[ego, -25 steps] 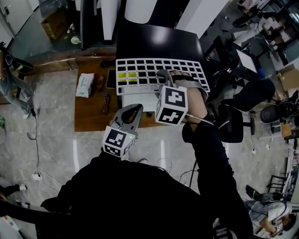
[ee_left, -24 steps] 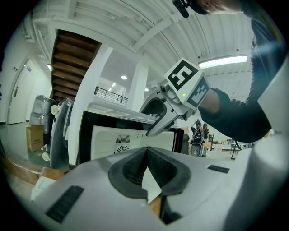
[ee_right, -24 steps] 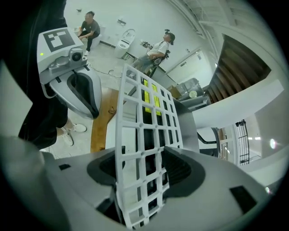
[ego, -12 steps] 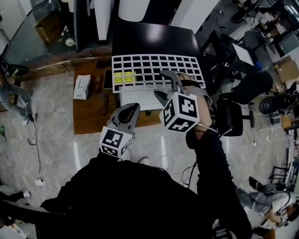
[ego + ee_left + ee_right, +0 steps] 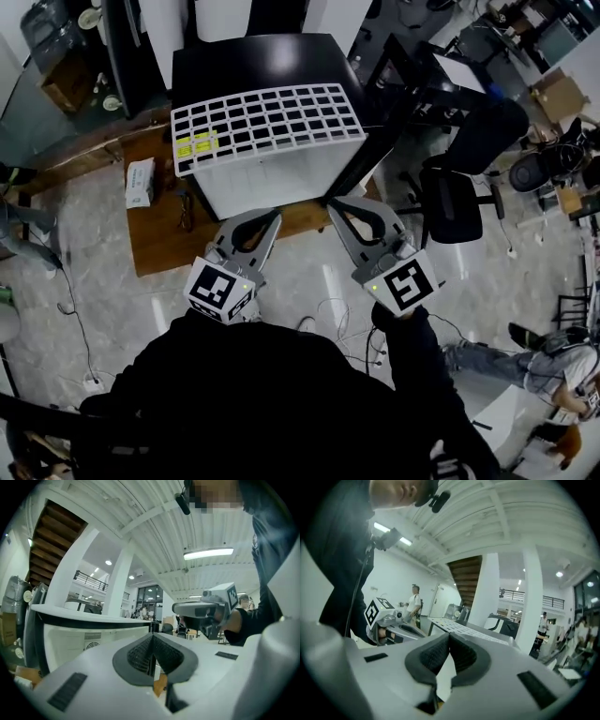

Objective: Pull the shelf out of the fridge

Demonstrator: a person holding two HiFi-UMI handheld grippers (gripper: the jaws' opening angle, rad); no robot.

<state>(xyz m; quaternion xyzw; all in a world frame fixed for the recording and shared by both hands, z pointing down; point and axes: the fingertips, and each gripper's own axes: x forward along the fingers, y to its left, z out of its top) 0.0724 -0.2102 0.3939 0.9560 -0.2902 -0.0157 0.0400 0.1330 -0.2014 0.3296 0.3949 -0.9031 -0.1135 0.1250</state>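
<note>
The white wire shelf (image 5: 267, 122) lies flat on the black top of the fridge (image 5: 253, 58), in the upper centre of the head view, with its near edge hanging over the fridge's white front. Yellow labels (image 5: 197, 146) sit at its left end. The fridge stands on a wooden table (image 5: 159, 246), which shows to the left of it and below it in the frame; a tissue pack (image 5: 141, 182) lies on the table's left part.

Below the fridge front, clear of the shelf, two tools point up the frame. The left hand-held gripper (image 5: 272, 218) has its pads pressed together with nothing between them. The right hand-held gripper (image 5: 336, 204), just to its right, has just been closing; its pads now meet and pinch nothing. Each carries its marker cube at the lower end, above the pale floor (image 5: 309, 281). A black office chair (image 5: 450, 202) stands at the right of the table
</note>
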